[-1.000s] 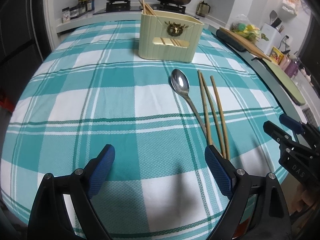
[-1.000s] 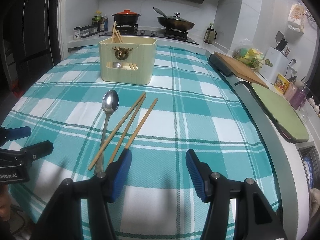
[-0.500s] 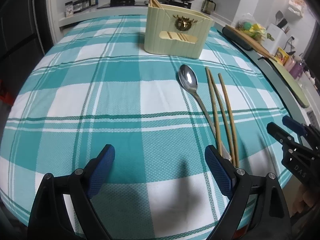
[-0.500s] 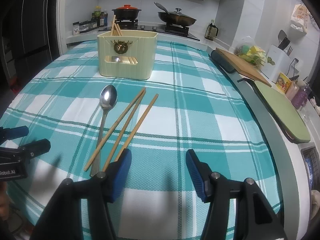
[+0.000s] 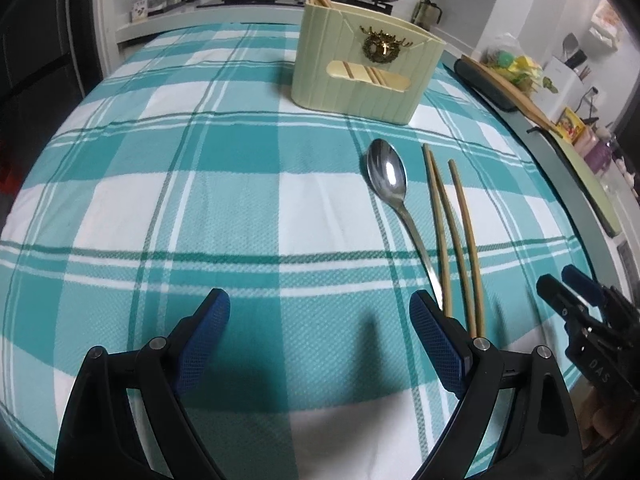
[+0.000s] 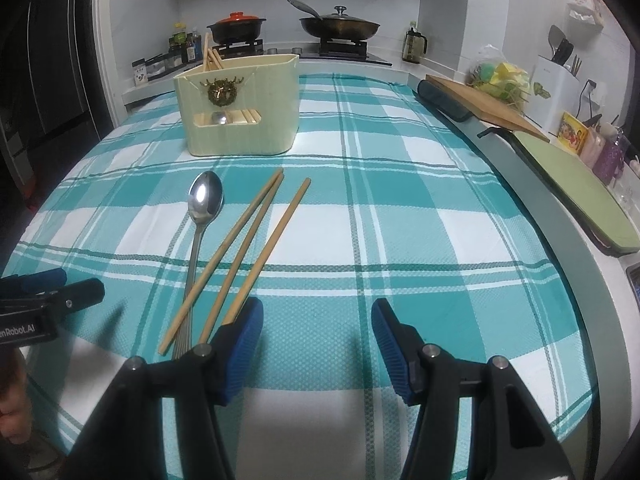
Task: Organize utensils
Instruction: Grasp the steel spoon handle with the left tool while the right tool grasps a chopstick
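Observation:
A steel spoon [image 5: 394,196] [image 6: 202,216] and three wooden chopsticks [image 5: 452,232] [image 6: 256,248] lie side by side on the teal plaid tablecloth [image 5: 200,208]. Behind them stands a cream utensil holder [image 5: 360,76] [image 6: 240,108] with chopsticks sticking out of it. My left gripper [image 5: 320,312] hangs open over bare cloth, its right finger close to the spoon handle's near end. Open and empty too, my right gripper [image 6: 316,316] has its left finger beside the chopsticks' near ends. Each gripper shows at the edge of the other's view.
A stove with a red-lidded pot [image 6: 236,28] and a wok [image 6: 340,26] runs along the back. A wooden cutting board [image 6: 484,100] and a green board [image 6: 576,188] lie on the counter at the right. The table edge curves close on that side.
Both grippers have moved forward and lower toward the utensils, which now look larger and nearer. The spoon and chopsticks have stayed put. Jaws unchanged.

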A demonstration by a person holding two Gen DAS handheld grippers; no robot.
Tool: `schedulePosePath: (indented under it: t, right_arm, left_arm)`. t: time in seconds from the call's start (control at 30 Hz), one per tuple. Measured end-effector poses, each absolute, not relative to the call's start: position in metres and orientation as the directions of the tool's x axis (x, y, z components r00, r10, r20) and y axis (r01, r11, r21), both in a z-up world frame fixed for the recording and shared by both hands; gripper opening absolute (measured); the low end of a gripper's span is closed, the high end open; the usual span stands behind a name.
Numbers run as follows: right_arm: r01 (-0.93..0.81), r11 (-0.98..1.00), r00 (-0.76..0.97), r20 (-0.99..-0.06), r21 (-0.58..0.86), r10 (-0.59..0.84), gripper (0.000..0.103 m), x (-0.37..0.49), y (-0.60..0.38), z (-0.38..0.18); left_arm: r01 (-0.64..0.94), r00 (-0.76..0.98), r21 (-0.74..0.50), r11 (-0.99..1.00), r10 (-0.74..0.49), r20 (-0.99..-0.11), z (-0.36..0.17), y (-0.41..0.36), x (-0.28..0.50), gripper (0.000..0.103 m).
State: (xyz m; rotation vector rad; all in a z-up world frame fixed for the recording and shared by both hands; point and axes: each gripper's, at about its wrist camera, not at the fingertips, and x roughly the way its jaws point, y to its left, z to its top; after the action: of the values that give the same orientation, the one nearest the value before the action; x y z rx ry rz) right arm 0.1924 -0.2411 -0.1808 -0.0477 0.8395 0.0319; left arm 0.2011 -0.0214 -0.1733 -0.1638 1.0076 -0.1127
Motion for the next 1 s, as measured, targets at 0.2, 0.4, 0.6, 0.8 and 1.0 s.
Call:
schedulePosePath:
  t: [0.2, 0.4, 0.6, 0.8, 1.0]
  right_arm:
    - [-0.053, 0.999, 0.671, -0.74, 0.013, 0.045, 0.057, 0.204, -0.248, -0.182]
    - [-0.046, 0.998, 0.664, -0.745, 0.041, 0.061, 0.056, 0.208, -0.253, -0.185]
    - [-0.049, 0.997, 0.663, -0.745, 0.051, 0.071, 0.056, 0.213, -0.256, -0.186]
    - [-0.099, 0.991, 0.641, -0.756, 0.088, 0.132, 0.044, 0.237, -0.249, -0.189]
    - [-0.137, 0.977, 0.588, -0.78, 0.164, 0.213, 0.028, 0.278, -0.233, -0.204]
  left_arm:
    - [0.045, 0.547, -0.181, 0.983, -0.175, -0.818, -0.177, -0.047, 0.246, 0.092]
    - [0.027, 0.542, -0.103, 0.994, -0.101, -0.834, -0.197, -0.069, 0.28, 0.092]
    - [0.073, 0.563, 0.032, 0.997, -0.015, -0.827, -0.21, -0.087, 0.276, 0.095]
    - [0.051, 0.558, 0.026, 0.998, -0.007, -0.829, -0.21, -0.069, 0.276, 0.097]
    - [0.049, 0.557, 0.022, 0.999, -0.009, -0.83, -0.211, -0.06, 0.269, 0.097]
